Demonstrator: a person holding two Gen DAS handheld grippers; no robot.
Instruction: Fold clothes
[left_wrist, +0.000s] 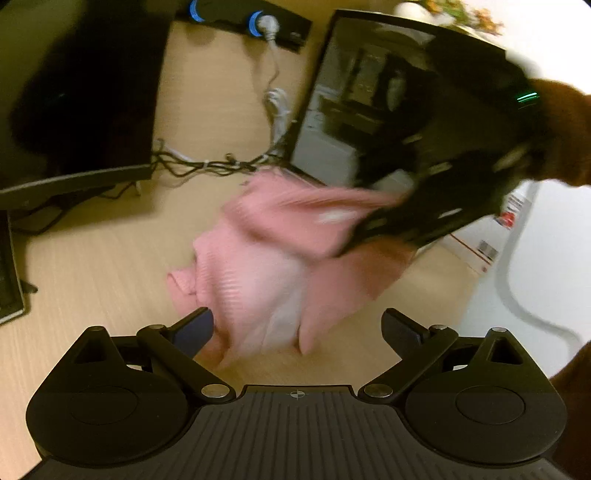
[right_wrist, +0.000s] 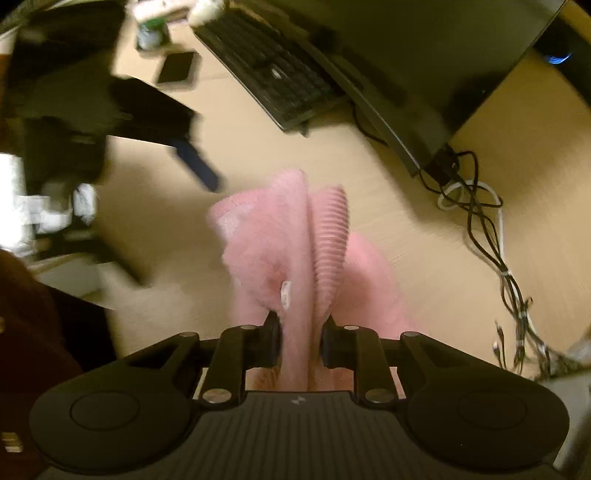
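A pink knitted garment hangs bunched above the light wooden desk. My right gripper is shut on a fold of it, with the ribbed hem beside its fingers; it also shows in the left wrist view, holding the garment's upper edge. My left gripper is open and empty, just short of the garment's lower end. In the right wrist view the left gripper is blurred at the upper left, apart from the cloth.
A monitor and a black computer case stand at the back, with tangled cables between them. A keyboard, a phone and more cables lie on the desk.
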